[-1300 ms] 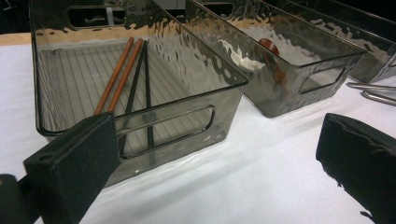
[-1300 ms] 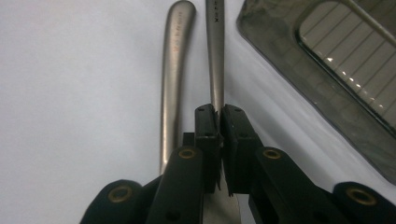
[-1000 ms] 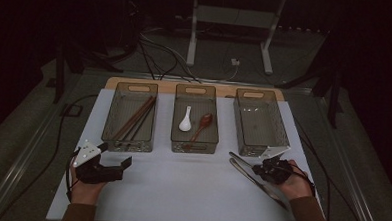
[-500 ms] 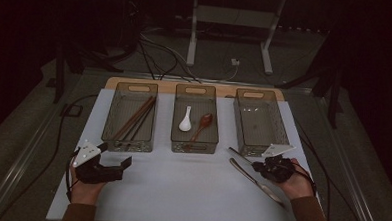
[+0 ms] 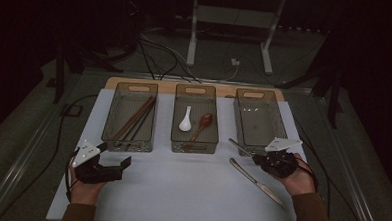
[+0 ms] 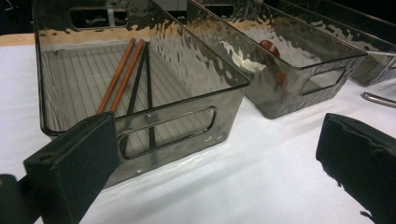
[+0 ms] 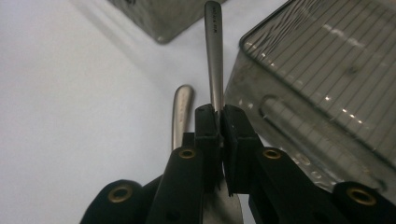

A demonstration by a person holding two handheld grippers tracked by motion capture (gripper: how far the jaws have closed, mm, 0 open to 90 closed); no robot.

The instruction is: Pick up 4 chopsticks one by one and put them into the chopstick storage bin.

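Two pieces of steel cutlery are in play on your right. Your right gripper (image 7: pixel 218 122) is clamped tight on the handle of a metal utensil (image 7: pixel 214 56), which pokes out just beside the near corner of the empty right bin (image 5: pixel 259 121); its head is hidden, so can't tell what it is. A table knife (image 5: pixel 256 181) lies flat on the white mat (image 5: pixel 180 190) right below. Your left gripper (image 5: pixel 112 162) sits wide open with nothing in it, near the chopstick bin (image 5: pixel 131 118).
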